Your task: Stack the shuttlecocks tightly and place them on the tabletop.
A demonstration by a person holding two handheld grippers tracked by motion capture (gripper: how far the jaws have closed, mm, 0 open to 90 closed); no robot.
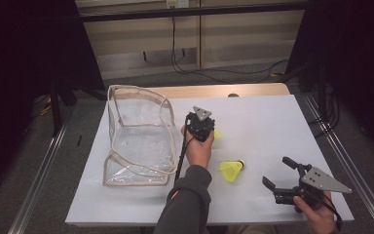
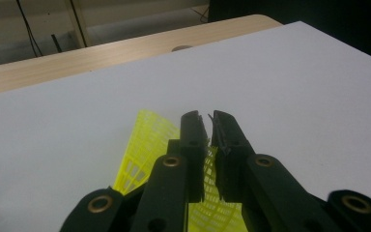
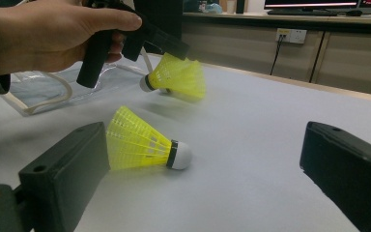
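My left gripper point(image 1: 208, 132) is shut on the mesh skirt of a yellow shuttlecock point(image 1: 216, 133), just right of the bag. In the left gripper view its jaws point(image 2: 209, 118) pinch the yellow skirt point(image 2: 147, 140) between them. From the right gripper view that shuttlecock point(image 3: 178, 77) hangs a little above the white table, white cork toward the left, under the left gripper point(image 3: 174, 48). A second yellow shuttlecock point(image 1: 231, 170) lies on its side on the table. My right gripper point(image 1: 277, 171) stands open at the front right, and this shuttlecock point(image 3: 140, 142) lies ahead of its wide jaws point(image 3: 205, 154).
A clear plastic bag with beige trim point(image 1: 136, 136) stands open-topped on the left of the white table point(image 1: 263, 117); its edge shows behind the hand point(image 3: 43, 92). A wooden strip runs along the table's far edge. Metal rails flank both sides.
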